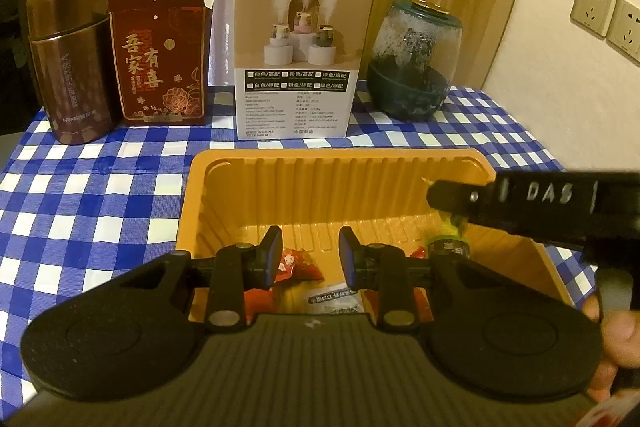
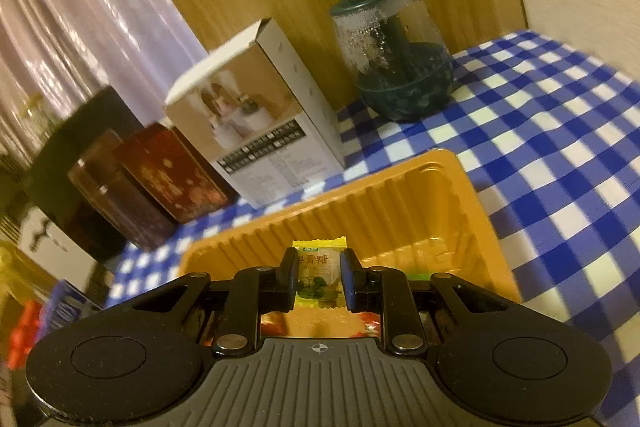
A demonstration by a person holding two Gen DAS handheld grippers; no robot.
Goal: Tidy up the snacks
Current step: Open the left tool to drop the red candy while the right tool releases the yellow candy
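Yellow-wrapped candy (image 2: 318, 277) is pinched between the right gripper (image 2: 318, 279) fingers, held above the orange plastic tray (image 1: 340, 163), presumably so it can drop among the red-wrapped snacks (image 1: 298, 263) already lying there. Over the tray's near edge the left gripper (image 1: 310, 257) hangs parted and empty, likely waiting its turn on the blue checked tablecloth (image 1: 100, 195).

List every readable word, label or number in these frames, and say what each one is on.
"吾家有喜": red gift box.
"MADE IN CHINA": white humidifier box; its other print is too small.
"DAS": right gripper, seen from the left wrist.
Green-and-yellow candy, brown flask, tray wrappers: blurred.
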